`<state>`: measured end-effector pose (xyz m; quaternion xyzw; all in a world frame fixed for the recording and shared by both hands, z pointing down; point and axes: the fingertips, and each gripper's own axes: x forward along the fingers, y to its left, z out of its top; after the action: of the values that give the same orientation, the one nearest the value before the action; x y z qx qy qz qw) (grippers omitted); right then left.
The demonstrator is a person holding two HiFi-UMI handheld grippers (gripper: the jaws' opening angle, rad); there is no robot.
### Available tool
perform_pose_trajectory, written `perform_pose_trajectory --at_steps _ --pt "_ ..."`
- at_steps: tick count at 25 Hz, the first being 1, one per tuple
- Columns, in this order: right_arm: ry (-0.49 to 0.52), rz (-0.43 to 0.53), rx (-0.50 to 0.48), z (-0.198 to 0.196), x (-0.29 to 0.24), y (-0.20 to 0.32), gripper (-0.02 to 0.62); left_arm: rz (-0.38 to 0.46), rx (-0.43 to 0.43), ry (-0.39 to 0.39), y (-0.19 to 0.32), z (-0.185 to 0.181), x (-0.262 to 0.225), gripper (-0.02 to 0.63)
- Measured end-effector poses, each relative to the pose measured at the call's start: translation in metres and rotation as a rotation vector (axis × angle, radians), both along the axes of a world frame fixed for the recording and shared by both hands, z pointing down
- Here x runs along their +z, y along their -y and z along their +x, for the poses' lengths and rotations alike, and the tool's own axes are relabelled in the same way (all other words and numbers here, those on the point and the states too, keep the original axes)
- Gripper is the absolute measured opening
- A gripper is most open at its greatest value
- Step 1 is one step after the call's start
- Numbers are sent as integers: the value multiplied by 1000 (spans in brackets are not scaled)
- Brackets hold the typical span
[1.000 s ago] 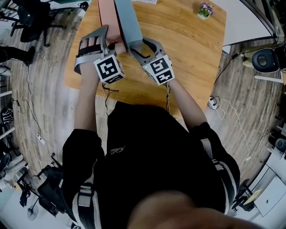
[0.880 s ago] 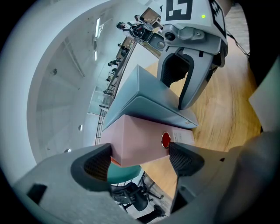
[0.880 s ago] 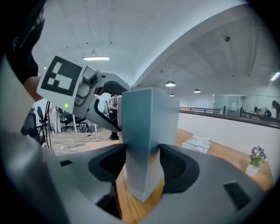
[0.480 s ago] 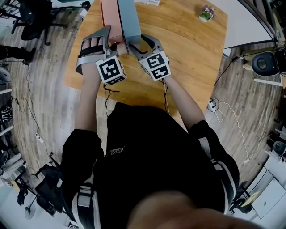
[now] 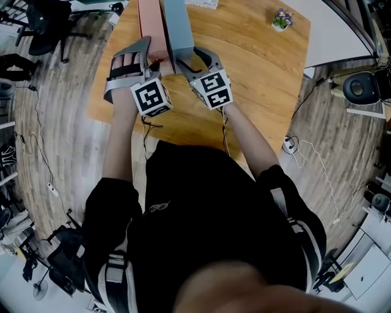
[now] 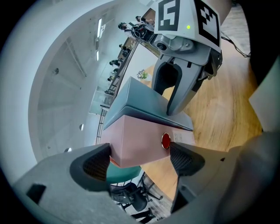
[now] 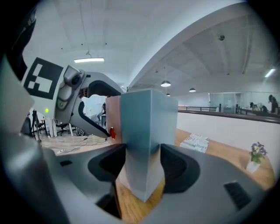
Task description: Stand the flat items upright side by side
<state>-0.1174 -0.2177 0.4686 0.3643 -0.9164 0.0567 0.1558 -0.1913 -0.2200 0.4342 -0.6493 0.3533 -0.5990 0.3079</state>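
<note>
As both stand upright — pink box (image 5: 149,24) against slate-blue box (image 5: 178,27).

left box (image 5: 151,27) against right box (image 5: 178,27), on table (image 5: 263,79), flowerpot (image 5: 280,16) well right

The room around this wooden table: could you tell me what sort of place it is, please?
Most likely an open office or lab: an office chair stands near the wooden table, and a corded power block lies on the floor.
</note>
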Motion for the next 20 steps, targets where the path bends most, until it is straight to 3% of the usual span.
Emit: perform_pose_trajectory --at_steps 14,20 --pt "18 -9 16 13 -1 -9 267 38 5 -11 -18 10 -11 439" --pt "23 -21 24 19 4 -18 268 26 -14 -56 -32 13 -8 439"
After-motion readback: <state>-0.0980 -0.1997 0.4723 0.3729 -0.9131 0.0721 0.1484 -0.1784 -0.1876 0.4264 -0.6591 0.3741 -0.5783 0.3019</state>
